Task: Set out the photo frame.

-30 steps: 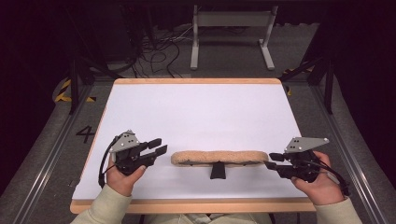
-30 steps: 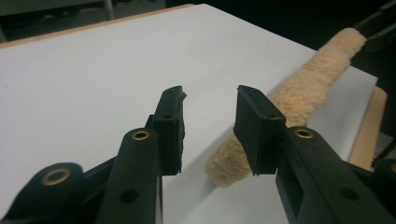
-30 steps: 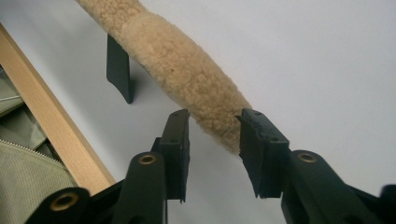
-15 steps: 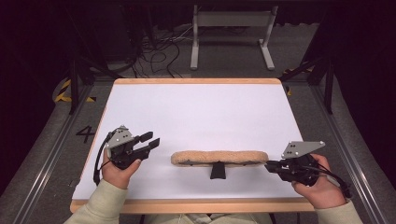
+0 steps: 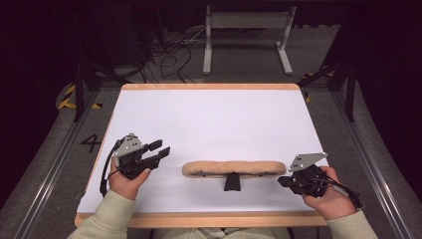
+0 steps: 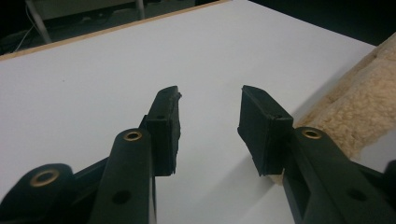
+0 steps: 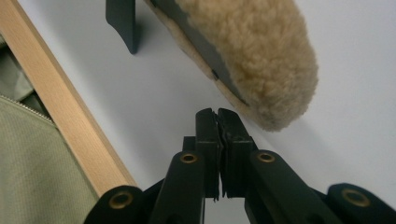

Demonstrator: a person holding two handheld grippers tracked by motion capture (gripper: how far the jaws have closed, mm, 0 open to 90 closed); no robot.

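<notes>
On the white table [image 5: 209, 124], seen from the high view, the left gripper [image 5: 160, 150] sits at about eight o'clock of the tabletop, held in the left hand [image 5: 127, 181], with its jaws pointing toward three o'clock. The jaws stand apart with nothing but bare table between them; they have just been opening a little further. In the left gripper view the left gripper [image 6: 210, 100] shows the same gap, and the fleece pad [image 6: 362, 109] lies off at its three o'clock, apart from the jaws.

The fleece pad [image 5: 234, 168], a long tan fuzzy strip on a dark backing, lies flat across the table at about six o'clock, running from nine to three. A small black handle [image 5: 232, 182] juts from its near edge toward six o'clock.

The right gripper [image 5: 281, 181] rests at about four o'clock of the tabletop, in the right hand [image 5: 331, 196], aimed toward nine o'clock at the pad's right end, just beside it. Its jaws have just been closing and are now pressed together, empty. In the right gripper view the right gripper [image 7: 218, 113] tips lie just short of the fleece pad [image 7: 261, 51], and the black handle [image 7: 122, 21] stands at eleven o'clock.
</notes>
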